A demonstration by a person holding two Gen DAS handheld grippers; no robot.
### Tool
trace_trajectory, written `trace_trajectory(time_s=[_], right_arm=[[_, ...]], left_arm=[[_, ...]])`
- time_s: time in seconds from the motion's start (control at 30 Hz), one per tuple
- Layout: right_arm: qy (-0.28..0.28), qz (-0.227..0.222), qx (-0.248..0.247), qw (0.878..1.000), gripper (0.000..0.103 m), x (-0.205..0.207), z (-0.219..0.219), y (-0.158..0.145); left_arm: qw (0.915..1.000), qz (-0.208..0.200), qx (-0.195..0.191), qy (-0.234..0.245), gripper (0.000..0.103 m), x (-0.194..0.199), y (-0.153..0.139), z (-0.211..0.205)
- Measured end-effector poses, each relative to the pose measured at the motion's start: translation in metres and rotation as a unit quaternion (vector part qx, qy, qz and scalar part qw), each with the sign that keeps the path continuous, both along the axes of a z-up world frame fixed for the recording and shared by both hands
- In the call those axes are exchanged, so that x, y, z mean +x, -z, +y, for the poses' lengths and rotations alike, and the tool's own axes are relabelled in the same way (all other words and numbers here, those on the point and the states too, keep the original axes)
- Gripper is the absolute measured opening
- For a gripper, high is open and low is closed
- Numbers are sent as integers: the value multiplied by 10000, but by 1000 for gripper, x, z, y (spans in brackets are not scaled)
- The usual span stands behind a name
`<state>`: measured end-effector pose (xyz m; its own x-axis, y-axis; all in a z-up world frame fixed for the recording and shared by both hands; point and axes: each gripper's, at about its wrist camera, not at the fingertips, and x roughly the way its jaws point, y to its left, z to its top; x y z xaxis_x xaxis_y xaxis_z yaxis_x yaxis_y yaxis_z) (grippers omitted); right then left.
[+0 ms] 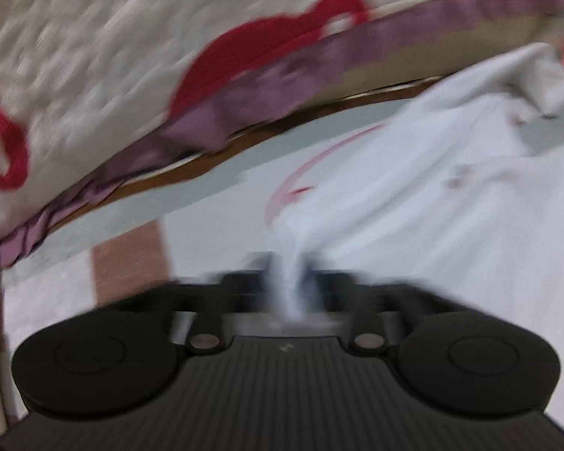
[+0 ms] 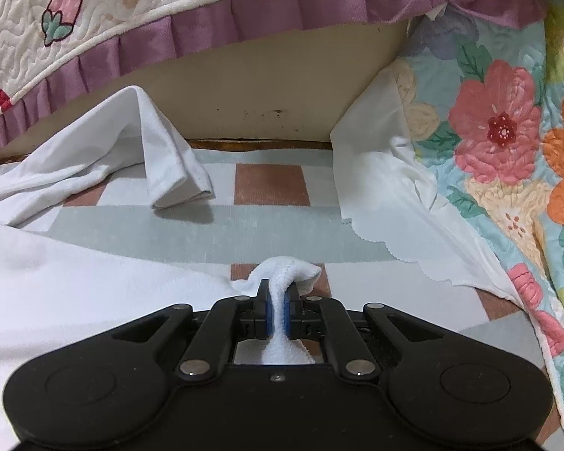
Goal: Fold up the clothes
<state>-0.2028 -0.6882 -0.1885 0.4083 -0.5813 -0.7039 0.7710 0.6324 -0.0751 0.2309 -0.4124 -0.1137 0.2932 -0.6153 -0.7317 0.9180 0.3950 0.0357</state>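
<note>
Up close in the left wrist view, everything is smeared by blur. The left gripper is pinching a bunched fold of the white garment between its closed fingers, and the cloth is running away from the jaws toward the right, lying over a checked mat of pale green, white and brown squares. A thin red curved line is showing on the garment near its middle. Beyond the mat, a cream quilt with red shapes and a purple ruffled trim is filling the upper left of the picture.

Seen from the right wrist, the picture is sharp. The right gripper is squeezing a small wad of the white garment's edge between its blue pads, closed tight on the fabric. The rest of the garment is spreading to the left across the mat, with a sleeve lying crumpled and partly propped up farther back. A thin white cloth with a scalloped edge is lying at the right, just beside a floral quilt. The cream quilt is hanging along the top.
</note>
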Motion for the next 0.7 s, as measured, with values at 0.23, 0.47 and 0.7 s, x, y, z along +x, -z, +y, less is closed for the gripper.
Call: trace_trajectory(time_s=[0.23, 0.47, 0.7], right_arm=[[-112, -497, -603, 9969, 7, -2, 15, -21], [-375, -375, -859, 9949, 6, 18, 19, -35], [-390, -58, -799, 9960, 5, 36, 12, -18]], left_arm=[[9948, -598, -579, -582, 4, 1, -40, 6], [9920, -686, -643, -837, 4, 27, -42, 9], [9931, -636, -299, -943, 4, 36, -1, 3]])
